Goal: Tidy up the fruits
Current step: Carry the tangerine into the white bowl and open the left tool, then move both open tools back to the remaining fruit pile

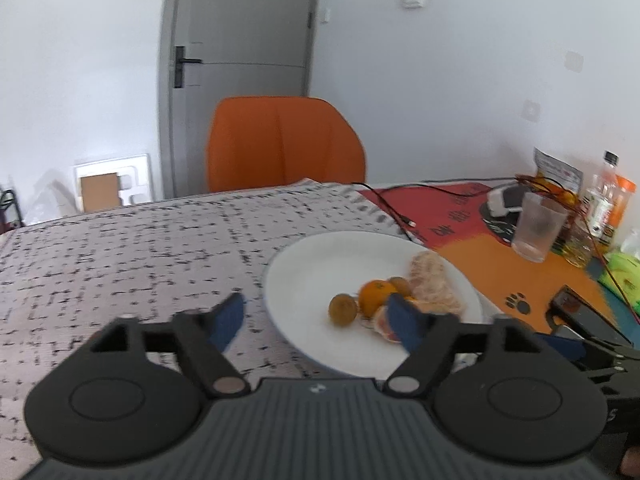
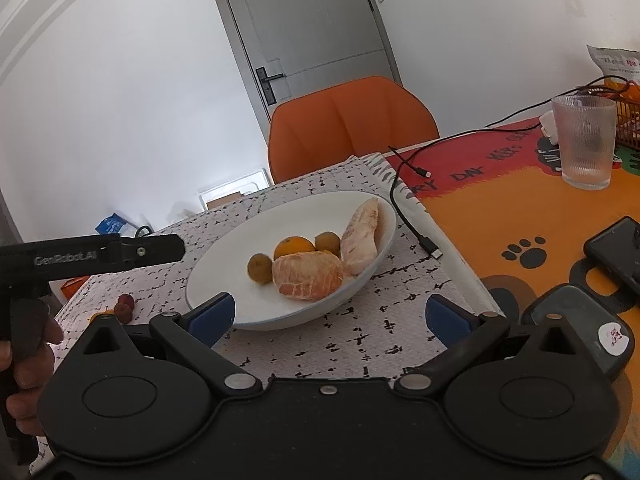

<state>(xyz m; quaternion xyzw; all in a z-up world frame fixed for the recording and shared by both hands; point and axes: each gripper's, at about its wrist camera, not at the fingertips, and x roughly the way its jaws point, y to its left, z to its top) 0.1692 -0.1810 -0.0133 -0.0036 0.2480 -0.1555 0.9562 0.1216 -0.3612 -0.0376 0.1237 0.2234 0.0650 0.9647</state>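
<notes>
Hovering over the white plate (image 2: pixel 224 276), both claws are spread wide and hold nothing. Left claw (image 1: pixel 316 322) hangs above the plate's near-left rim; the view is motion-blurred. Right claw (image 2: pixel 330 316) sits just short of the plate's near edge.

Fruit on the plate: a whole orange (image 2: pixel 294 247), two small brownish round fruits (image 2: pixel 259 268) and (image 2: pixel 327 242), a peeled citrus chunk (image 2: pixel 308 276) at the front touching the orange, and a second peeled piece (image 2: pixel 362 240) leaning on the far-right rim. Off the plate, at the left of the patterned cloth (image 2: pixel 360 332) on the worktop, lie two small red fruits (image 2: pixel 124 308) and a small orange bit beside them, half hidden by the right tool's body.

Step, by my read: gathering fruit onto the plate is mostly done, with the loose red ones left. Next move likely calls for the left claw, the nearer one, to swing left and down over a red fruit and close gently; they look small, round and apt to roll.

Glass (image 2: pixel 586 140), cable (image 2: pixel 412 216) and phone (image 2: pixel 616 248) sit to the right, well apart from the plate.
</notes>
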